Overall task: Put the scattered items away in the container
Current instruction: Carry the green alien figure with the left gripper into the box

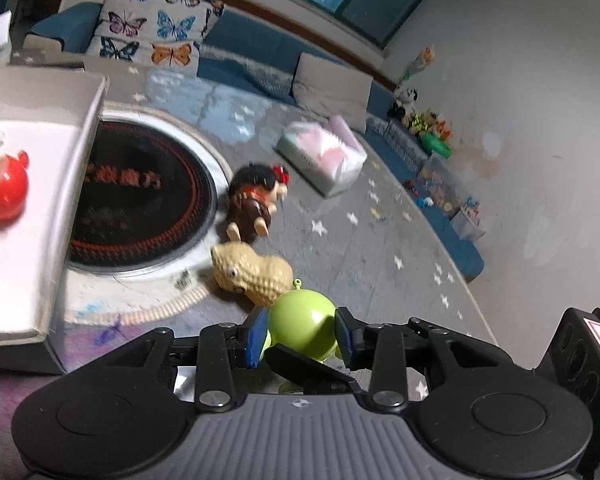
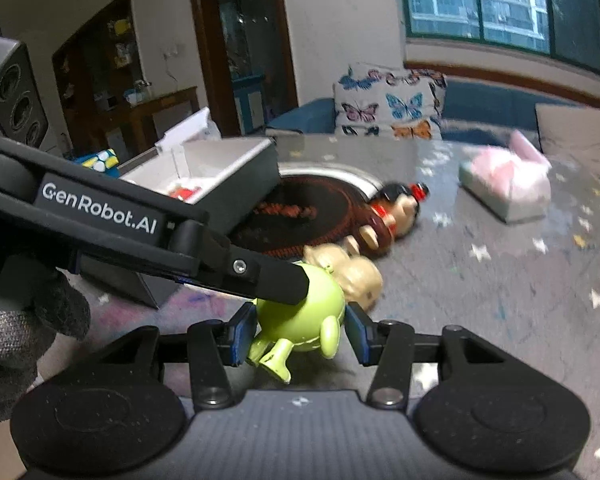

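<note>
Right gripper [image 2: 299, 336]: nearest camera, jaws clamped on green toy [image 2: 300, 316], pads on both flanks, legs hanging toward camera.
Left gripper [image 1: 301, 334]: jaws closed on same toy [image 1: 302, 326], whether pads press: cannot tell. Likely handover or shared grip.
Bench [image 1: 340, 264]: carries rest.
White box [image 1: 32, 216]: container, left of grip; red toy [image 1: 4, 192] already inside.
Peanut toy [image 1: 250, 272], brown figure [image 1: 256, 204]: just beyond grip, not yet tidied.

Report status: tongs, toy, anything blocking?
Right tongs shut on green toy. Left tongs flank it, grip unclear. White box holds red toy. Peanut toy, doll lie beyond.
</note>
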A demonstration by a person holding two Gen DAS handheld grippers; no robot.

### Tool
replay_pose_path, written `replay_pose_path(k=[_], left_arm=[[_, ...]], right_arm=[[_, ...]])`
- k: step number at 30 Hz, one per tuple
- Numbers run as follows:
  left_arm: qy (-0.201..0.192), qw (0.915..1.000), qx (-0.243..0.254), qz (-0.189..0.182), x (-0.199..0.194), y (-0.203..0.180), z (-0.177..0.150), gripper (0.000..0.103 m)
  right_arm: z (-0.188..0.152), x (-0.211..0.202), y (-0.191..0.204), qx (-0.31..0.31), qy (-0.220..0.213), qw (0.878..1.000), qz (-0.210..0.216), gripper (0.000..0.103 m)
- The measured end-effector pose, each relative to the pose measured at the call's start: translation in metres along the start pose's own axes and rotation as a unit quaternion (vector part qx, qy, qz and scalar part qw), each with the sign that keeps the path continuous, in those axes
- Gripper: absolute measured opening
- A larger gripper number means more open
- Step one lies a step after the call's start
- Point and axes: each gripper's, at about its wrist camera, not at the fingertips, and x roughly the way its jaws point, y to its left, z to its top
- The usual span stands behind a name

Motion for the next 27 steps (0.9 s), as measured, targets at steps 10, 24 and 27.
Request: replay_pose_path(k=[10,24,27], left_arm=[[-0.069,0.9971,0.005,0.032,-0.064,0.015,0.031,0.039],[-0.083,0.9881,-0.078,0.104,-0.115,0.127,0.057,0.040],[-0.060,0.9873,-0.099,0.109,-0.108,0.149,0.054,0.040]], right_arm=[[0.055,0.004,0.044,-0.052,-0.048,0.997,0.036,0.049],[0.111,0.097,0.141,-0.104,0.004,0.986,0.128,0.049],[0.108,0.119,0.148,-0.098,0.036,0.985,0.140,0.049]])
